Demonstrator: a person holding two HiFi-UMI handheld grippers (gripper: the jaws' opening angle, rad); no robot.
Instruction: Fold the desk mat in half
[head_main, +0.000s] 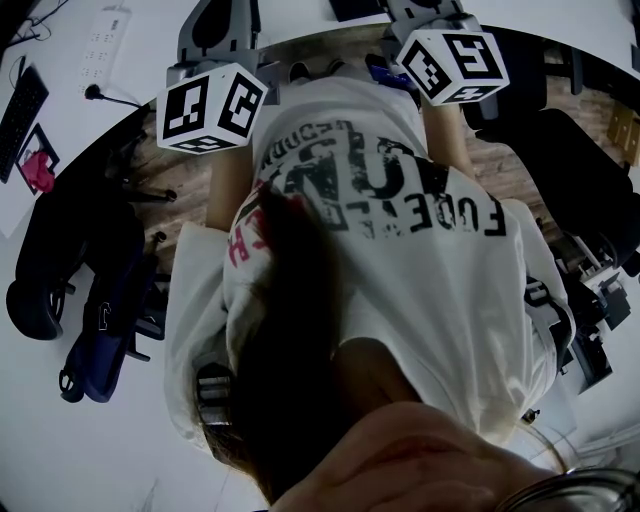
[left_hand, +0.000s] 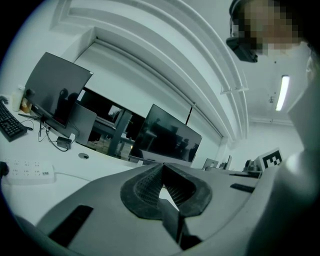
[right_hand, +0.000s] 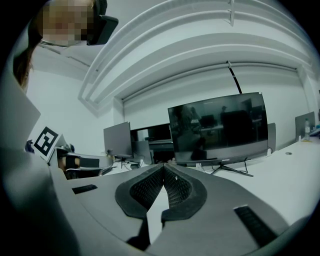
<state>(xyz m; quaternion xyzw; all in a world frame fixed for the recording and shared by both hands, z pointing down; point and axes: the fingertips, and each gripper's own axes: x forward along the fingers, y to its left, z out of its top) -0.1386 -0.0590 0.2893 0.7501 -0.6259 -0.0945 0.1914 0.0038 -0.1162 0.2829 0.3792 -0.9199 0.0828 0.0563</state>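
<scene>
Holding the left gripper (left_hand: 162, 166) near level and clenched, tip to tip, gripping nothing. Straight ahead of those tips, facing a dark monitor (left_hand: 169, 136). Off to their left, taking in a white desk (left_hand: 75, 172) with a second monitor (left_hand: 56, 89), a keyboard (left_hand: 10, 124) and a power strip (left_hand: 25, 171). Holding the right gripper (right_hand: 163, 167) likewise clenched on nothing, tips together. Ahead of it and a little to its right, facing a wide black monitor (right_hand: 218, 127) on a stand. In the head view, carrying the left marker cube (head_main: 212, 107) and the right marker cube (head_main: 450, 62) close against a white printed T-shirt (head_main: 420, 270). No telling the desk mat's place from any view.
</scene>
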